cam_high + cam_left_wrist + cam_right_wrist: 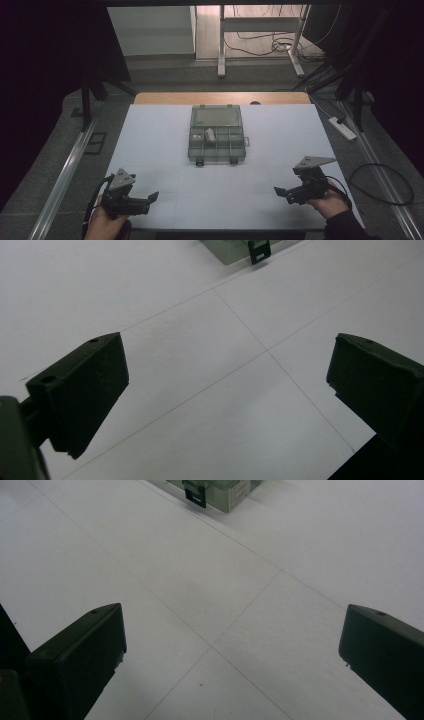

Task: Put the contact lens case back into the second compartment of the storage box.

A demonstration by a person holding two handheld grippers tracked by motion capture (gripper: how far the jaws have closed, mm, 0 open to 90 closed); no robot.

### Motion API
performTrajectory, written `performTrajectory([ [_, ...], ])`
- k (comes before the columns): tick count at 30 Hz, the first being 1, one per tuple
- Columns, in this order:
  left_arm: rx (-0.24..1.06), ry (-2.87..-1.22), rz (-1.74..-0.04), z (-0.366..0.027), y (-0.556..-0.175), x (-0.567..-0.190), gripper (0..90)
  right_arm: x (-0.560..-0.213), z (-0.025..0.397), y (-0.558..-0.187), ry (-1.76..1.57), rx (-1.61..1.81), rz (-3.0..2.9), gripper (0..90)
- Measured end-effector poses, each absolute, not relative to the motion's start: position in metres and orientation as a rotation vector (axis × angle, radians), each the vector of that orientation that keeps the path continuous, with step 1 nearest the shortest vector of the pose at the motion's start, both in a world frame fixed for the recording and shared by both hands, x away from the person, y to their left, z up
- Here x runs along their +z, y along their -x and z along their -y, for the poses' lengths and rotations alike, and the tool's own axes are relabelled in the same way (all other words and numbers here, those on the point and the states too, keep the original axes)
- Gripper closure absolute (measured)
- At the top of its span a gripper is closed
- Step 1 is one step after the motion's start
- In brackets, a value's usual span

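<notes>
Compartmented organiser box (pixel 216 136) of clear grey plastic sits at the middle of the white worktop (pixel 150 145), toward the far side, with its lid thrown back flat behind it and two dark latches hanging at the near edge. One small pale part (pixel 210 134) lies in a middle compartment, and what may be another sits just left of it, too small to be sure of; the remaining cells look empty.

Both tools hang over the near edge, well apart from the box. The left gripper (pixel 151 197) points inward with its jaws wide apart around nothing, and the right gripper (pixel 278 191) mirrors it, jaws likewise spread and empty. In each gripper view a corner of the box with one latch peeks in at the top, bare worktop between the jaws.

By my reading, the work has barely begun or stands at a pause: the box is open, nothing is held, and any picking, sorting or closing remains to do.
</notes>
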State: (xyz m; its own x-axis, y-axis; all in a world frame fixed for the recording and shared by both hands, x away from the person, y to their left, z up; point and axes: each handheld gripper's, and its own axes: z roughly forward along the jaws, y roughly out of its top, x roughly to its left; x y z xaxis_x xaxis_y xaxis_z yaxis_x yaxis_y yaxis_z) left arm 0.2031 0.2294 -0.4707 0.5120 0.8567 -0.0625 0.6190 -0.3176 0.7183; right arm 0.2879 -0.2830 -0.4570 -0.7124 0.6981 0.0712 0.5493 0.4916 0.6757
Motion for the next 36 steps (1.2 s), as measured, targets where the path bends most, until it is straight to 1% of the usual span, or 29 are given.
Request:
performTrajectory([
  [14,0.432,-2.049,-1.203,-0.23,-0.203,-0.471,3.2,-0.457,0.301,-0.281,-1.134,1.043,-2.483,0.0],
  [26,0.435,-2.048,-1.204,-0.23,-0.203,-0.471,3.2,-0.453,0.321,-0.265,-1.195,1.025,-2.412,0.0],
  [36,0.437,-2.053,-1.201,-0.23,-0.203,-0.471,3.3,-0.449,0.329,-0.252,-1.224,0.994,-2.36,0.0],
])
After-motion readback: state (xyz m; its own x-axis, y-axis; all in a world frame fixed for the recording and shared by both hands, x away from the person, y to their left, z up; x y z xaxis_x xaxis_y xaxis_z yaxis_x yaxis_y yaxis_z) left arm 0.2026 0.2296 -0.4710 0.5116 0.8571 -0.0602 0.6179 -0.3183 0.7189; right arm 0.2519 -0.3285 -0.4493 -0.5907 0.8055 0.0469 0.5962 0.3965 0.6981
